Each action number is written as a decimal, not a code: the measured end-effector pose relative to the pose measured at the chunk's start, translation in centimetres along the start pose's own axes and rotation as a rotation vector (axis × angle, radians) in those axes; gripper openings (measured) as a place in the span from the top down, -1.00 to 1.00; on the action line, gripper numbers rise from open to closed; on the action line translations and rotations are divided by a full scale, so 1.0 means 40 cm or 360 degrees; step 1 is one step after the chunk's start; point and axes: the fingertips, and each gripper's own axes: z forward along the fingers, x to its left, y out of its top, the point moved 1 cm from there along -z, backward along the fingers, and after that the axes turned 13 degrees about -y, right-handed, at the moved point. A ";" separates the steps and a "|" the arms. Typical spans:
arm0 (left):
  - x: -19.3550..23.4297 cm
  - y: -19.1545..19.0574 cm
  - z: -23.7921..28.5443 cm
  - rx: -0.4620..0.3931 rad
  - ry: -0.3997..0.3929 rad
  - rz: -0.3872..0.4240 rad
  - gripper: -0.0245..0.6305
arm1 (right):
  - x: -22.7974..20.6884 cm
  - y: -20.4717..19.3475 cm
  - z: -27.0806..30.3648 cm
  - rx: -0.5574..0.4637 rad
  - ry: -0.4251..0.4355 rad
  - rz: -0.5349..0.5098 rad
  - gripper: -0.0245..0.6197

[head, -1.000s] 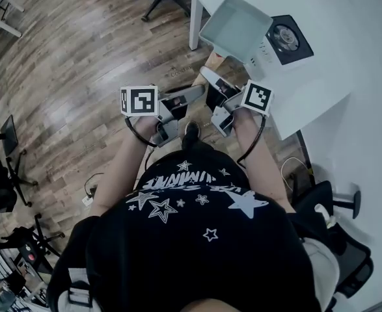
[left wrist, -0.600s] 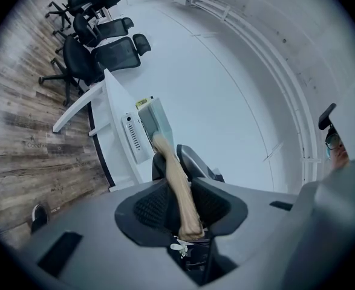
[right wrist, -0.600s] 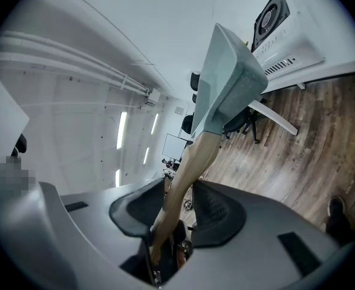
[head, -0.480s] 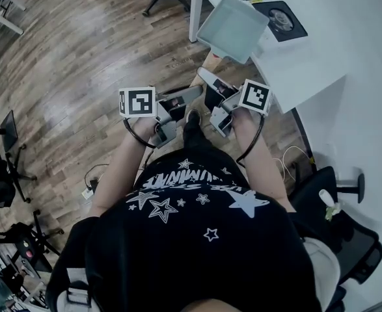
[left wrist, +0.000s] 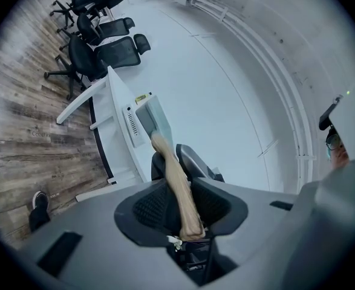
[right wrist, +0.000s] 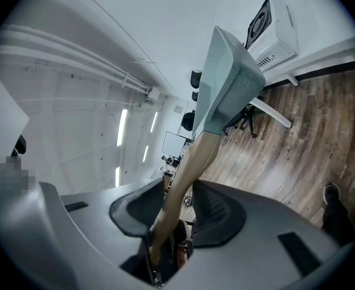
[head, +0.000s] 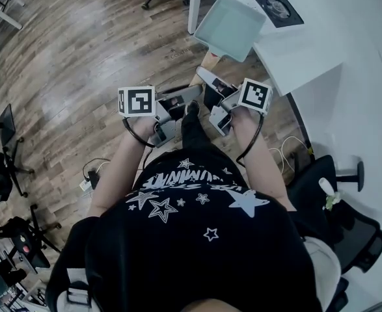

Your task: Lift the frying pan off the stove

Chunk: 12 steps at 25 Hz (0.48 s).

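The square pale-green frying pan (head: pixel 231 26) hangs in the air past the white table's corner, left of and apart from the stove (head: pixel 276 8), a white box with a black top. Its wooden handle (head: pixel 207 60) runs back toward me. My left gripper (head: pixel 192 96) is shut on the handle's end (left wrist: pixel 177 186). My right gripper (head: pixel 207 82) is shut on the handle (right wrist: pixel 186 174) a little further up. In the right gripper view the pan (right wrist: pixel 228 83) is tilted on edge, with the stove (right wrist: pixel 271 26) behind it. The left gripper view shows the pan (left wrist: pixel 153 119) beside the stove's vented side (left wrist: pixel 130 124).
The white table (head: pixel 321 51) fills the upper right, and its leg (head: pixel 192 8) stands by the pan. A wood floor (head: pixel 80 51) lies below. Black office chairs (head: pixel 334 200) stand at my right, with several more at the left edge. Cables (head: pixel 90 174) trail on the floor.
The pan, held by both grippers, has come away from the stove, which it partly overlapped before. The stove now lies further up and right in the head view. Both grips are unchanged.
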 end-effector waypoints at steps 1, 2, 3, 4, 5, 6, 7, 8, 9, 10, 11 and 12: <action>-0.007 -0.017 -0.006 0.0000 -0.0005 -0.0001 0.52 | 0.004 -0.016 -0.010 -0.0001 0.0002 0.0000 0.48; -0.014 -0.033 -0.010 -0.0001 -0.0011 -0.0004 0.52 | 0.007 -0.031 -0.021 -0.0002 0.0003 -0.0003 0.48; -0.020 -0.048 -0.013 -0.0002 -0.0016 -0.0008 0.52 | 0.010 -0.043 -0.030 -0.0003 0.0001 -0.0009 0.48; -0.025 -0.060 -0.016 -0.0003 -0.0021 -0.0015 0.52 | 0.011 -0.052 -0.038 -0.0003 -0.0004 -0.0016 0.48; -0.029 -0.071 -0.018 -0.0004 -0.0026 -0.0022 0.52 | 0.013 -0.061 -0.044 -0.0001 -0.0009 -0.0020 0.48; -0.033 -0.080 -0.021 -0.0003 -0.0029 -0.0028 0.52 | 0.015 -0.070 -0.050 0.0001 -0.0011 -0.0021 0.48; -0.037 -0.089 -0.024 -0.0002 -0.0031 -0.0032 0.52 | 0.018 -0.079 -0.055 0.0005 -0.0011 -0.0018 0.48; -0.041 -0.098 -0.027 -0.0001 -0.0033 -0.0036 0.51 | 0.020 -0.088 -0.060 0.0008 -0.0012 -0.0014 0.48; -0.045 -0.106 -0.029 0.0001 -0.0034 -0.0039 0.51 | 0.022 -0.095 -0.065 0.0011 -0.0013 -0.0008 0.48; -0.050 -0.112 -0.030 0.0002 -0.0036 -0.0042 0.51 | 0.024 -0.102 -0.070 0.0014 -0.0016 0.0000 0.48; -0.054 -0.118 -0.031 0.0004 -0.0036 -0.0044 0.51 | 0.025 -0.108 -0.075 0.0017 -0.0021 0.0007 0.48; -0.058 -0.125 -0.032 0.0006 -0.0035 -0.0047 0.51 | 0.024 -0.113 -0.080 0.0020 -0.0027 0.0009 0.48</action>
